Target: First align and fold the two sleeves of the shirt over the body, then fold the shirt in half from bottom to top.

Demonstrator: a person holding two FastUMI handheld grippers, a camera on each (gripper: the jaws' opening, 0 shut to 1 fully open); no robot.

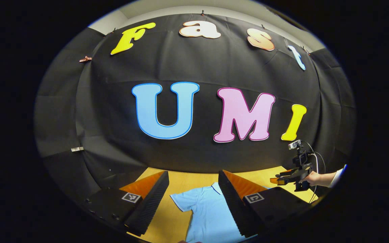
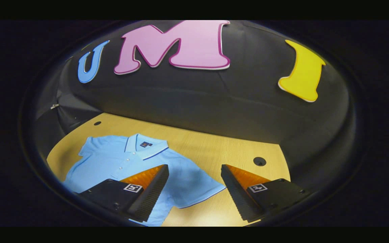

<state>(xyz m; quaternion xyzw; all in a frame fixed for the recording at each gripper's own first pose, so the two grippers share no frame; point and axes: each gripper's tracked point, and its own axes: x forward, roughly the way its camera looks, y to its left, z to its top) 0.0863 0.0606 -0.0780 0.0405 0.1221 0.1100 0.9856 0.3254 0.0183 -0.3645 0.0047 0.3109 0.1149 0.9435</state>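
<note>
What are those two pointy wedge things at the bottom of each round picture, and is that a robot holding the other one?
They are the two fingers of a hand-held gripper, a pinching tool. A small camera rides on each one and looks out along its fingers. No robot here: a person holds one tool in each hand.

The left gripper view comes from the left hand-held gripper. Far off to its right you see the right hand-held gripper and the hand that holds it.

The right gripper view comes from that right hand-held gripper.

On the wooden table lies a light blue polo shirt, spread flat with its collar toward the wall and both sleeves out. Both tools are open above it, and hold nothing.
</note>
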